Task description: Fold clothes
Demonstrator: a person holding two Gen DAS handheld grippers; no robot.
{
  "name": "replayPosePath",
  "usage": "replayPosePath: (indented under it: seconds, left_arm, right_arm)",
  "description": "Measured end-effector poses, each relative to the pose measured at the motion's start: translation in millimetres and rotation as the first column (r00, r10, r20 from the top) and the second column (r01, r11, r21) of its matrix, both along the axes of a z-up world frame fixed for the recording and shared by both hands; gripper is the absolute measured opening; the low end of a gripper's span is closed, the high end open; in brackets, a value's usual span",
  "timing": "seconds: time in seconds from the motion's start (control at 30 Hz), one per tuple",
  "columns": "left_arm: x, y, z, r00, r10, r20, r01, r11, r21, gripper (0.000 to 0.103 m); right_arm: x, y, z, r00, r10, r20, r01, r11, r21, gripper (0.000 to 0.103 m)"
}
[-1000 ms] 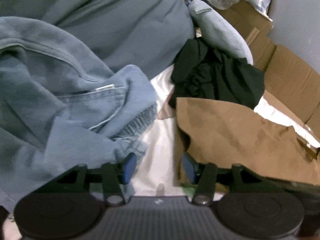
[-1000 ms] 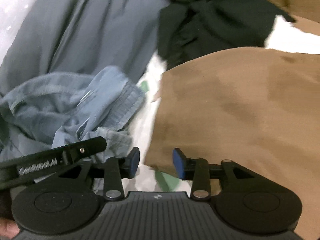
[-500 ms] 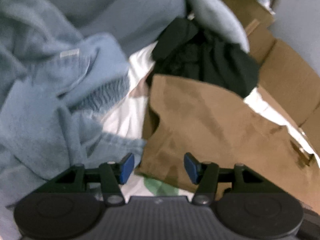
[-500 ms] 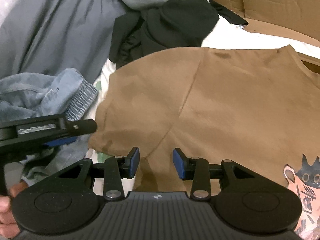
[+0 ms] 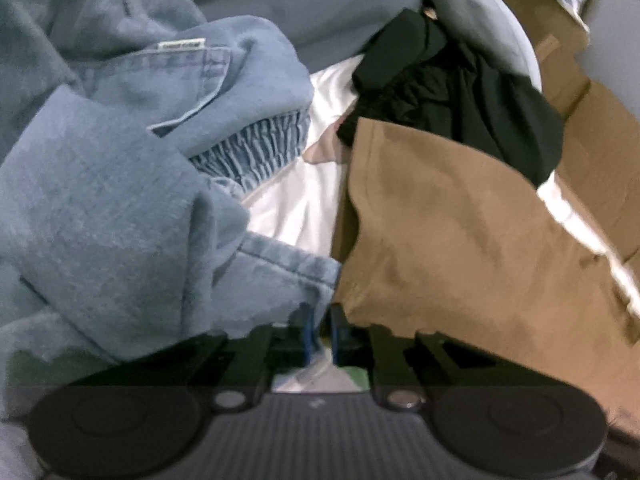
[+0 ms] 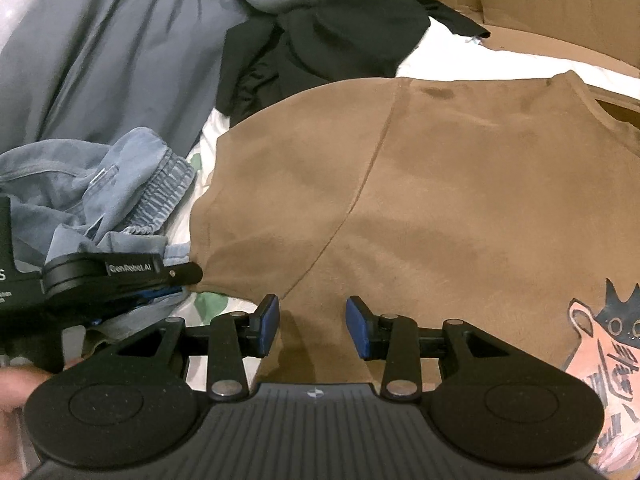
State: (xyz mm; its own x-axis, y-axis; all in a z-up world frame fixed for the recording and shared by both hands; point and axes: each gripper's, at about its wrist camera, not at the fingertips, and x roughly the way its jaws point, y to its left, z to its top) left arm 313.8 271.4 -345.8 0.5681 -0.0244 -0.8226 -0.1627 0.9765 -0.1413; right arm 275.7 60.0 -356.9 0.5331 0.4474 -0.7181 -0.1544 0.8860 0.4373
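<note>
Brown T-shirt (image 6: 440, 200) lies flat, long axis running left-right. Left gripper (image 5: 320, 334) closing at its near-left corner, beside denim shorts (image 5: 120, 200); what it pinches, cannot tell. Right gripper (image 6: 312, 326) spread over near hem.

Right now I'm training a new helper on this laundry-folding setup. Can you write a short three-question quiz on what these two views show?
1. True or false: the right gripper has its jaws apart over the brown T-shirt.
2. Which lies beside the brown T-shirt's sleeve edge, next to the left gripper? A black clothes; B blue denim garment; C cardboard.
3. Fill in: the print on the brown T-shirt shows near the ____ edge of the right wrist view.

Key: 1 true; 2 B; 3 right.
</note>
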Motion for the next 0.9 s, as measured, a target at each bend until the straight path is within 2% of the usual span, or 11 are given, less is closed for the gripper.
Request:
replayPosePath:
  seconds: [0.13, 0.23, 0.33, 0.5, 0.57, 0.6, 0.63, 0.7, 0.77, 0.87, 0.9]
  left_arm:
    - [-3, -2, 0, 1.000, 0.009, -0.012, -0.008, 0.997, 0.080, 0.010]
    - [-6, -3, 1, 1.000, 0.002, -0.015, -0.001, 0.994, 0.113, 0.020]
    - [-10, 1, 1, 1.000, 0.002, -0.005, -0.002, 0.994, 0.110, 0.032]
    - [-10, 12, 2, 1.000, 0.026, 0.001, -0.026, 0.997, 0.077, 0.033]
    - [-9, 12, 3, 0.999, 0.048, 0.004, -0.048, 0.993, 0.107, 0.032]
    - [-8, 13, 3, 0.998, 0.067, 0.006, -0.067, 0.989, 0.134, 0.021]
    - [-6, 14, 2, 0.994, 0.112, 0.000, -0.109, 0.973, 0.204, 0.011]
    - [-5, 33, 0, 0.988, 0.156, 0.006, -0.155, 0.974, 0.165, 0.011]
    - [-5, 41, -1, 0.987, 0.162, 0.001, -0.161, 0.979, 0.127, 0.010]
    - [-5, 31, 3, 0.991, 0.137, -0.011, -0.132, 0.974, 0.181, 0.010]
    - [-5, 28, 5, 0.989, 0.146, -0.022, -0.140, 0.974, 0.178, 0.011]
  right_arm:
    - [-1, 2, 0, 1.000, 0.006, -0.006, -0.006, 1.000, 0.001, 0.043]
    - [-2, 0, 0, 1.000, 0.004, -0.009, -0.004, 1.000, -0.001, 0.043]
    - [0, -1, -1, 1.000, 0.002, -0.010, -0.002, 1.000, -0.001, 0.043]
    - [5, 3, -5, 1.000, 0.023, -0.012, -0.023, 1.000, -0.015, 0.043]
    - [6, 4, -8, 0.999, 0.031, -0.020, -0.031, 0.999, -0.024, 0.043]
    - [7, 4, -9, 0.999, 0.035, -0.021, -0.035, 0.999, -0.028, 0.043]
    - [7, 5, -10, 0.999, 0.038, -0.021, -0.039, 0.999, -0.034, 0.043]
    - [7, 4, -11, 0.999, 0.046, -0.026, -0.047, 0.998, -0.040, 0.043]
    - [7, 4, -11, 0.998, 0.051, -0.026, -0.052, 0.998, -0.043, 0.043]
    - [8, 4, -7, 0.999, 0.048, -0.017, -0.049, 0.998, -0.042, 0.044]
    - [7, 3, -5, 0.999, 0.044, -0.011, -0.044, 0.998, -0.038, 0.044]
